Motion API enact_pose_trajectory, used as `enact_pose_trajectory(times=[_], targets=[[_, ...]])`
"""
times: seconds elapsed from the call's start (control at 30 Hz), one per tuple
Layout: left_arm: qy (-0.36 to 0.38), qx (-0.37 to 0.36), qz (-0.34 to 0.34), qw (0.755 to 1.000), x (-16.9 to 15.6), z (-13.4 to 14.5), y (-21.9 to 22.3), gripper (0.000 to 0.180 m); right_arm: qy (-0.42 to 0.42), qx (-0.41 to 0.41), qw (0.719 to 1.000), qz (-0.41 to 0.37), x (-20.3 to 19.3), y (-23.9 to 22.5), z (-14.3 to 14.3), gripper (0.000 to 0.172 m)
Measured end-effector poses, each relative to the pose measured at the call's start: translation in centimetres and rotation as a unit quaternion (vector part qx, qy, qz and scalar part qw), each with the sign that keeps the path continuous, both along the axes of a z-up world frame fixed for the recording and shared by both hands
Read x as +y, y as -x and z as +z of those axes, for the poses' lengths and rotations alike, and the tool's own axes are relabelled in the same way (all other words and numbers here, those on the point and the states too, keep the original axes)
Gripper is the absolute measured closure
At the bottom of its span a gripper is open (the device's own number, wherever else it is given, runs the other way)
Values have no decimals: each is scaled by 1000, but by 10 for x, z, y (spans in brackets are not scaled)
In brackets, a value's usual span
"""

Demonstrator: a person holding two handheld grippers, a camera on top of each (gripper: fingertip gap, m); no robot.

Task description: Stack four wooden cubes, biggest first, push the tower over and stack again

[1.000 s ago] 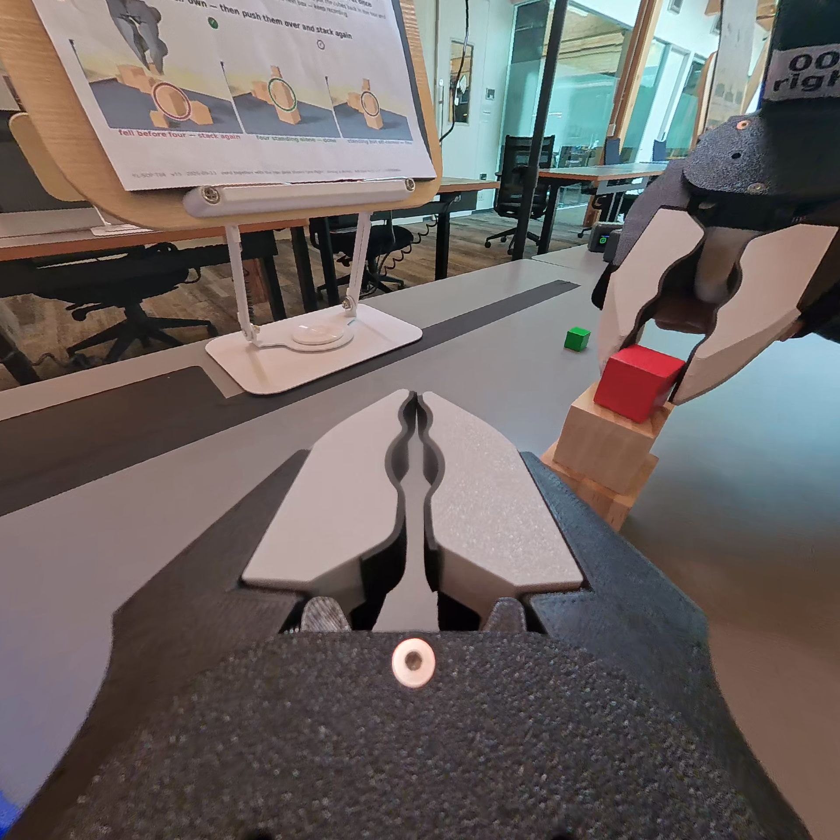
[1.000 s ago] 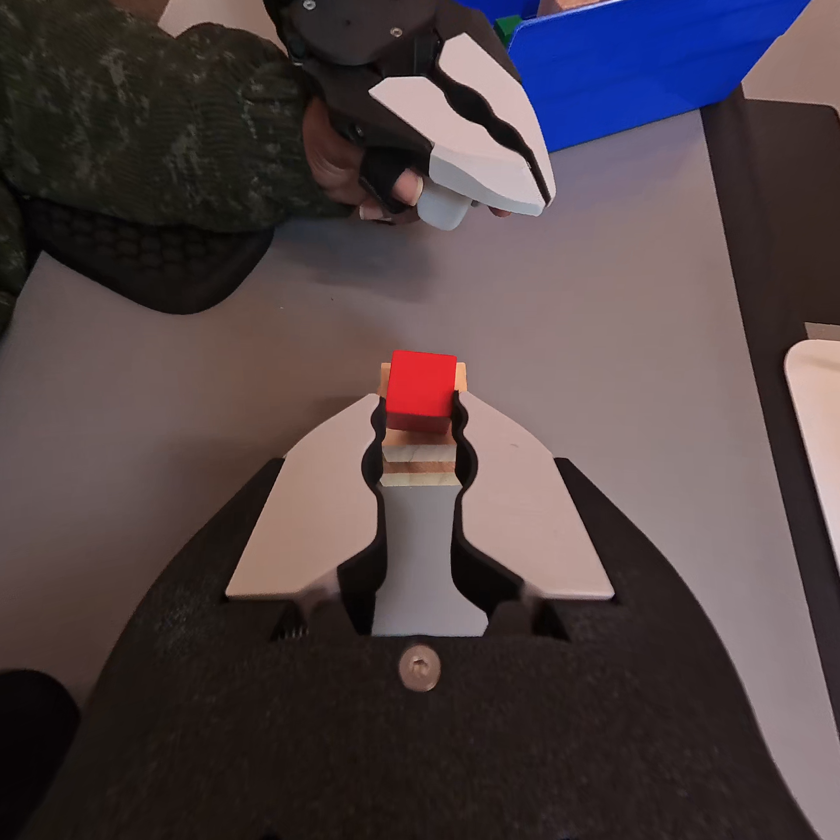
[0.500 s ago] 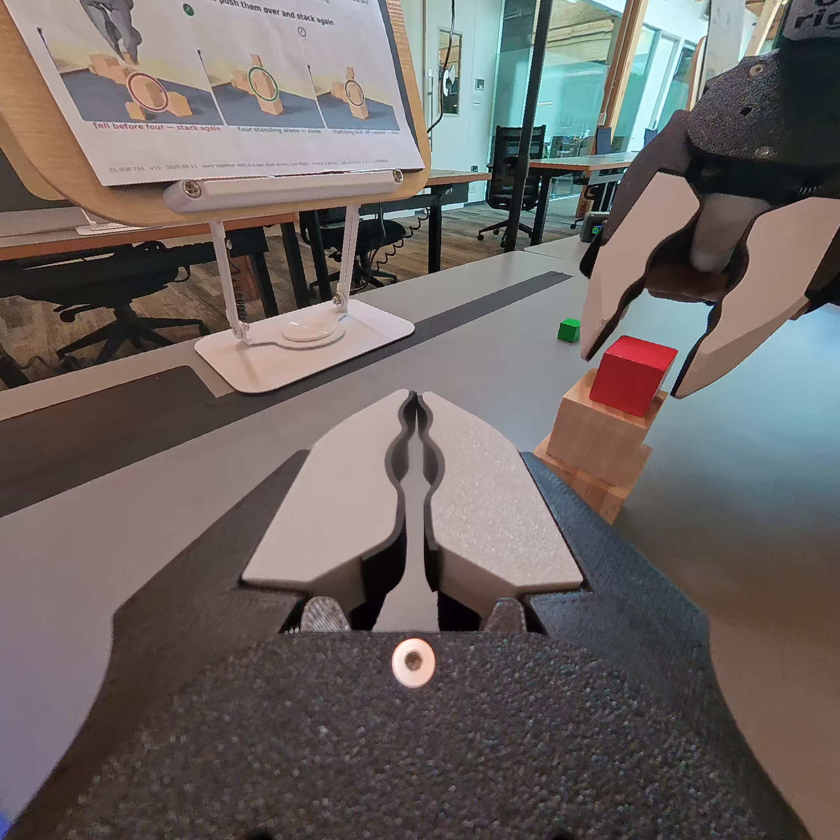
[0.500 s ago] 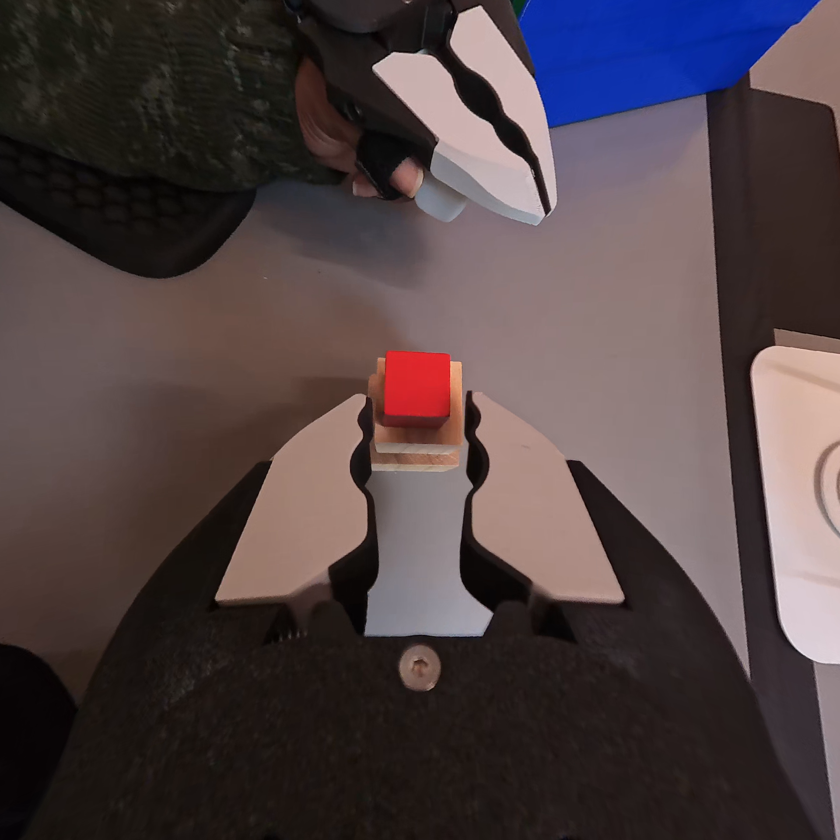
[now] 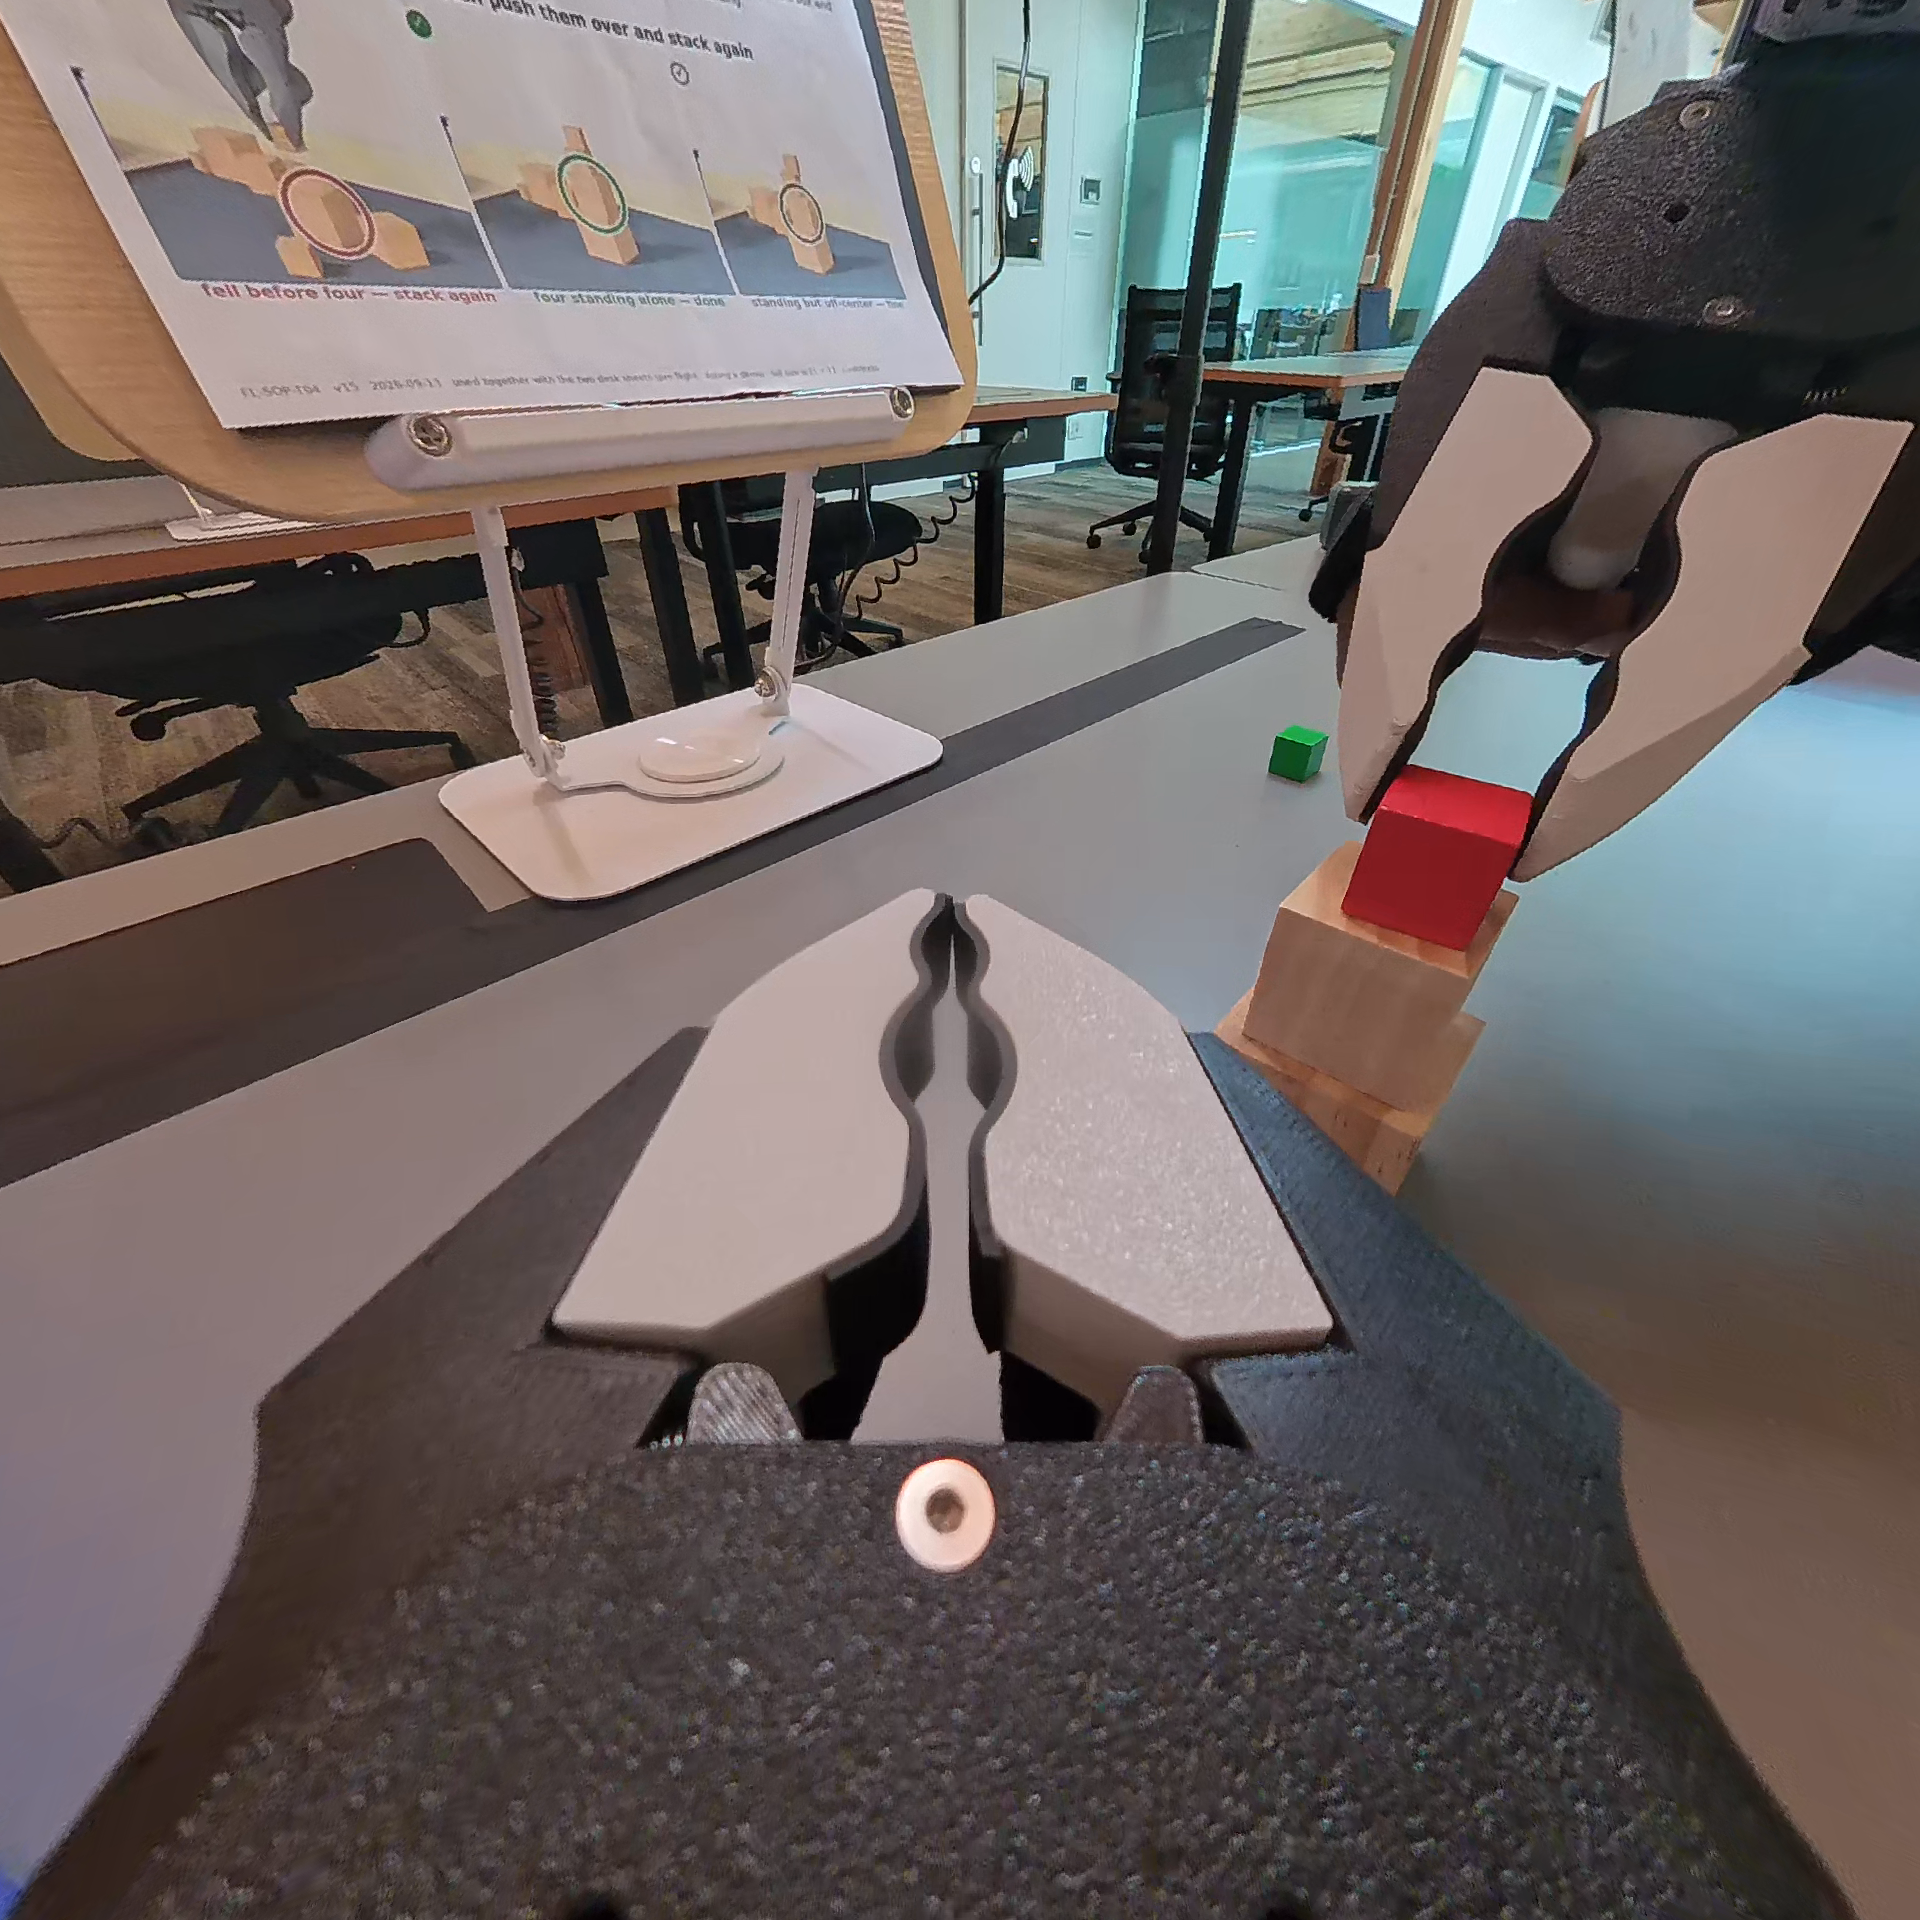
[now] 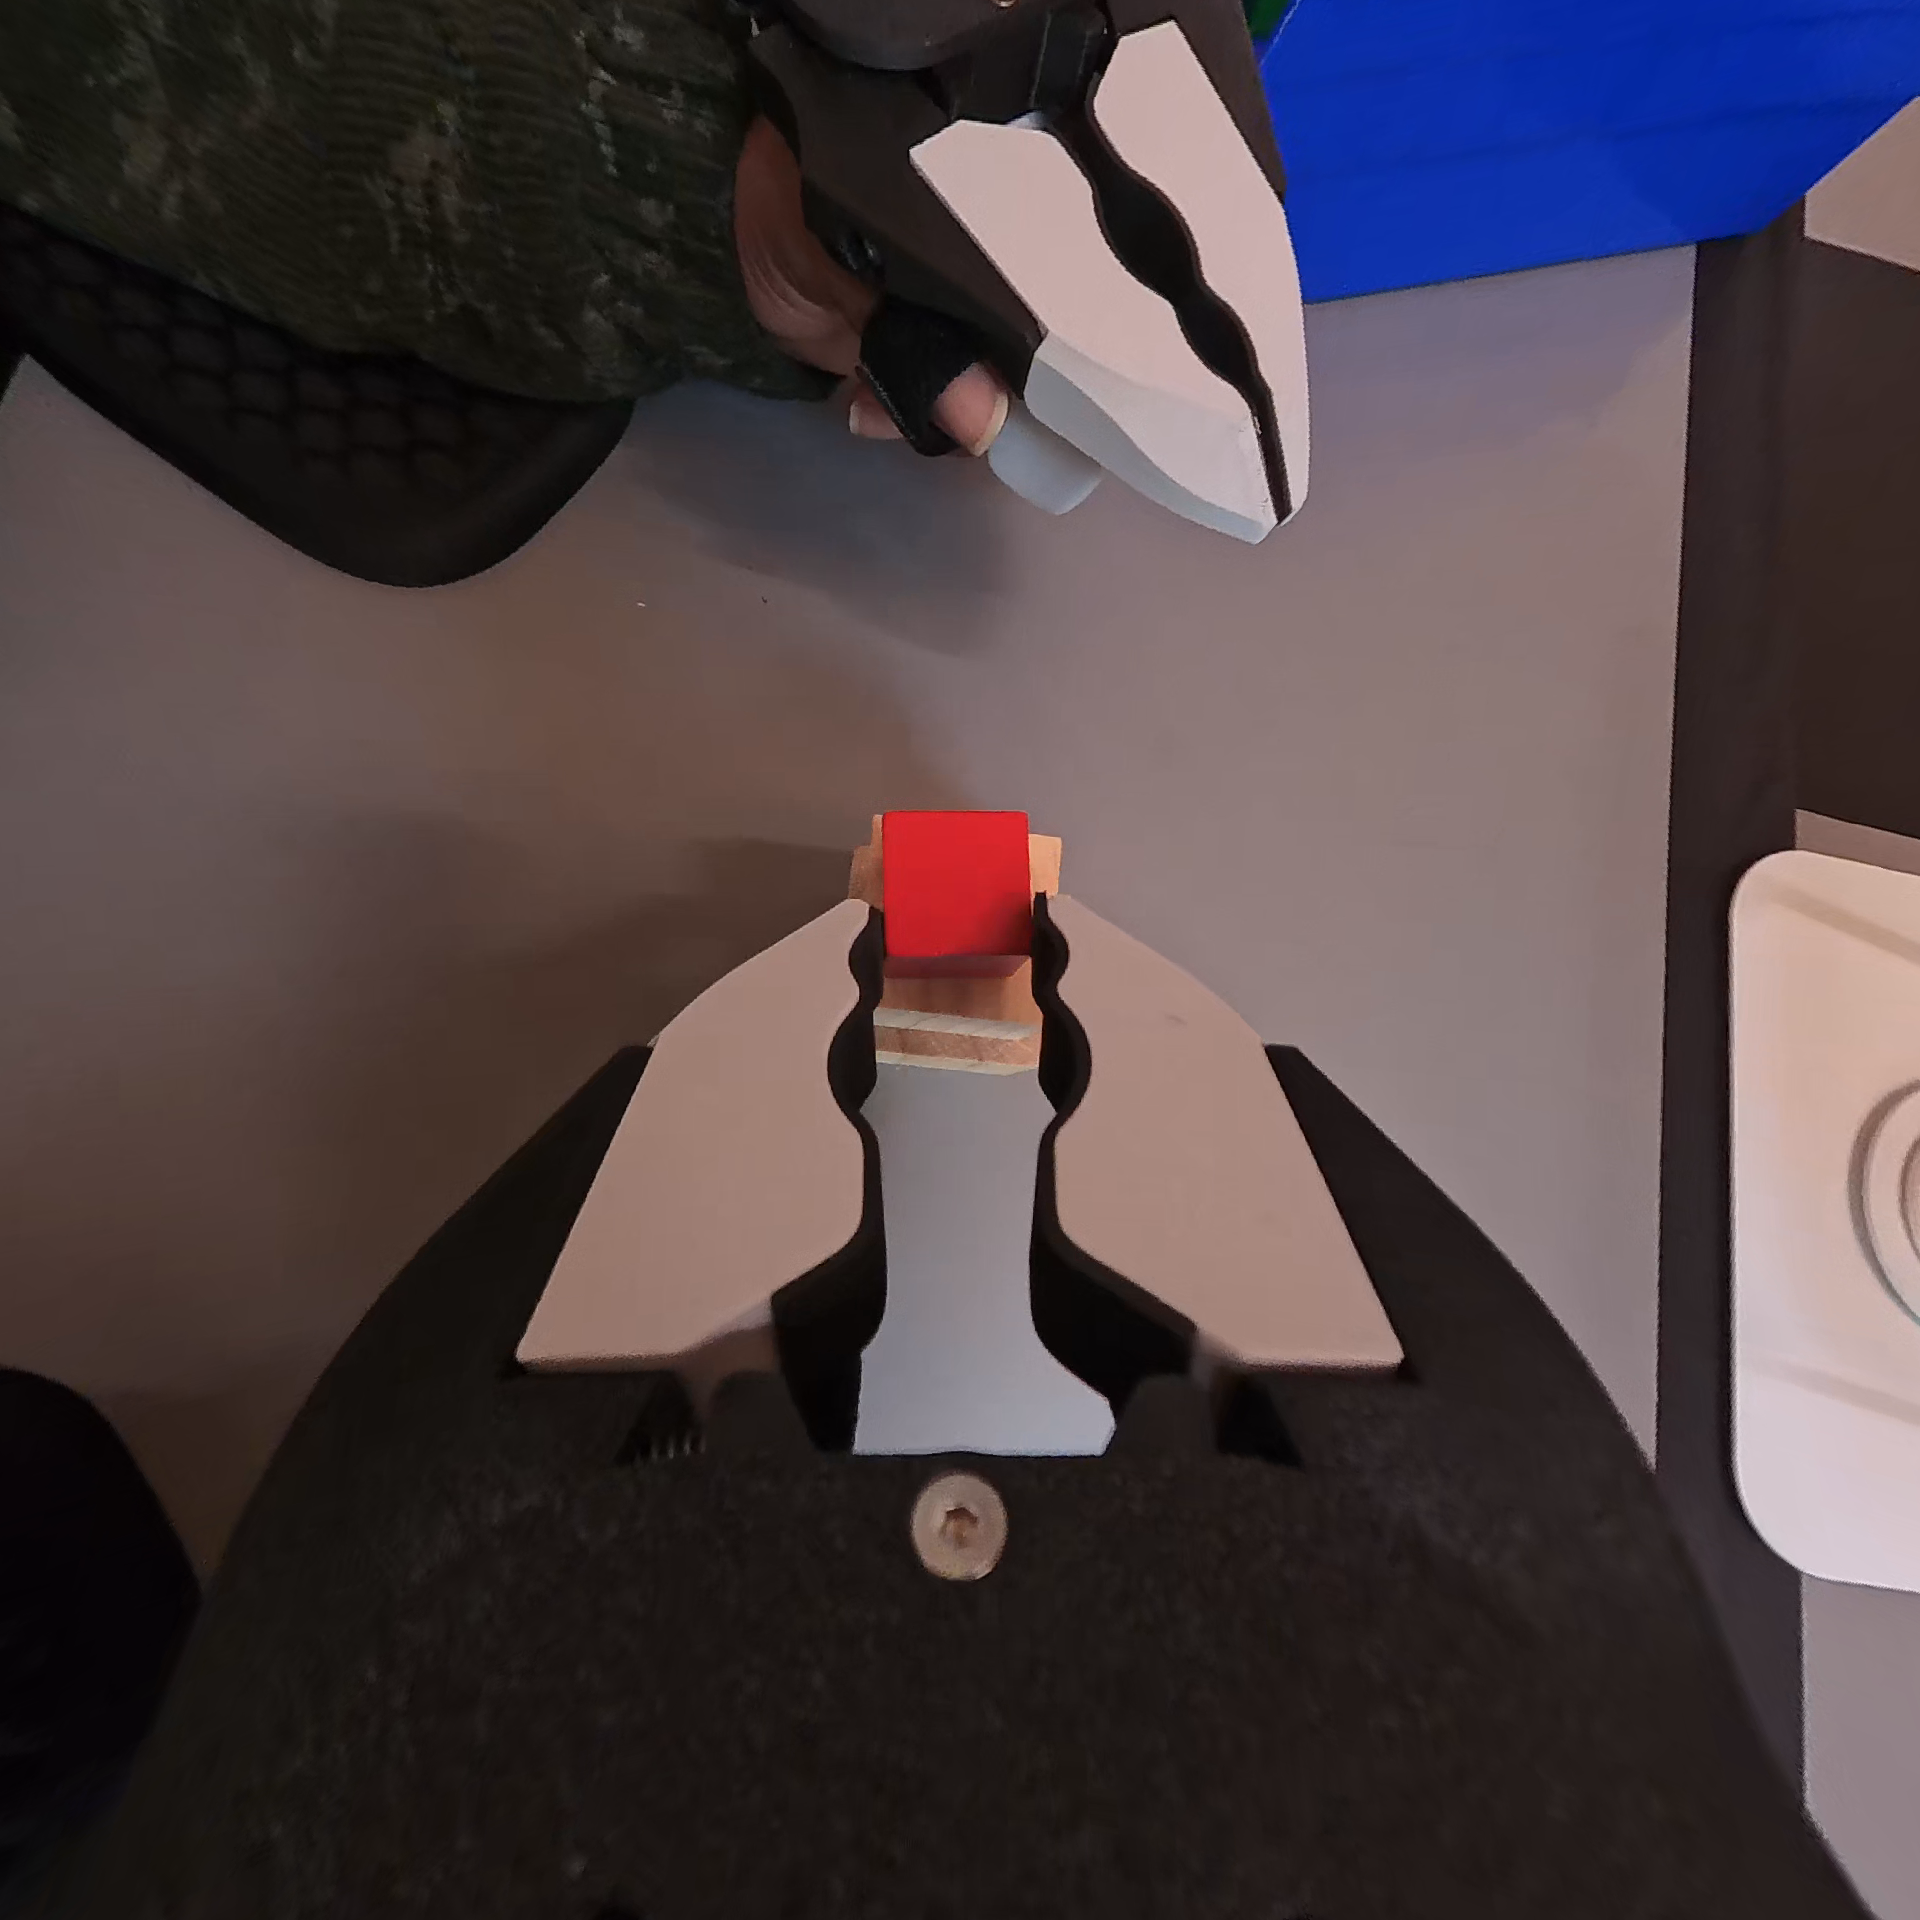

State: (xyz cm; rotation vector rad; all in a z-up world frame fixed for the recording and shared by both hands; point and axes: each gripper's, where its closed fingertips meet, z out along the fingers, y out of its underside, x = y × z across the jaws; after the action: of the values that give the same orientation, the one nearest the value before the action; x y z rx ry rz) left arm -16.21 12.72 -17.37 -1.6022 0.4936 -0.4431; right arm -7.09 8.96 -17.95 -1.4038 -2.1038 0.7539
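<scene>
Your right claw (image 6: 956, 914) is clamped on the red cube (image 5: 1439, 852) atop two wooden blocks (image 5: 1361, 997) on the table (image 5: 1143, 831) — stack sits offset, so any sideways drag could topple it. Left claw (image 5: 948, 914) is pressed together, empty, close beside the base — a bump risk.

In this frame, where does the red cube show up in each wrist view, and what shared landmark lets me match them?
Left wrist view: red cube at right of centre, topping two wooden blocks, between the right gripper's fingertips.
Right wrist view: red cube at centre, at that gripper's own fingertips.
Shared landmark: the white stand base.
</scene>
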Motion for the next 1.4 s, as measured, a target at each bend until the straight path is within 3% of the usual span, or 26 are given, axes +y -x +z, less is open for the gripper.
enact_pose_trajectory(times=[0.23,0.37,0.6,0.7,1.2,1.27,1.4], targets=[[-5,-4,-1,1000,-1,4,0,180,4,3,1000,4,0,0,0,144],[-2,-5,-3,1000,-1,2,-1,180,9,10,1000,-10,1,-1,3,134],[2,-2,-2,1000,0,-1,-1,180,4,4,1000,-19,2,0,4,135],[2,-2,-2,1000,0,-1,-1,180,3,1,1000,-27,2,2,1,144],[0,-3,-4,1000,-1,1,-2,180,-27,-6,998,-63,2,3,1,139],[-1,-3,-4,1000,-1,2,-2,180,-20,12,997,-74,4,1,10,131],[-3,-5,-3,1000,-1,3,-1,180,-1,101,984,-148,33,-19,51,131]])
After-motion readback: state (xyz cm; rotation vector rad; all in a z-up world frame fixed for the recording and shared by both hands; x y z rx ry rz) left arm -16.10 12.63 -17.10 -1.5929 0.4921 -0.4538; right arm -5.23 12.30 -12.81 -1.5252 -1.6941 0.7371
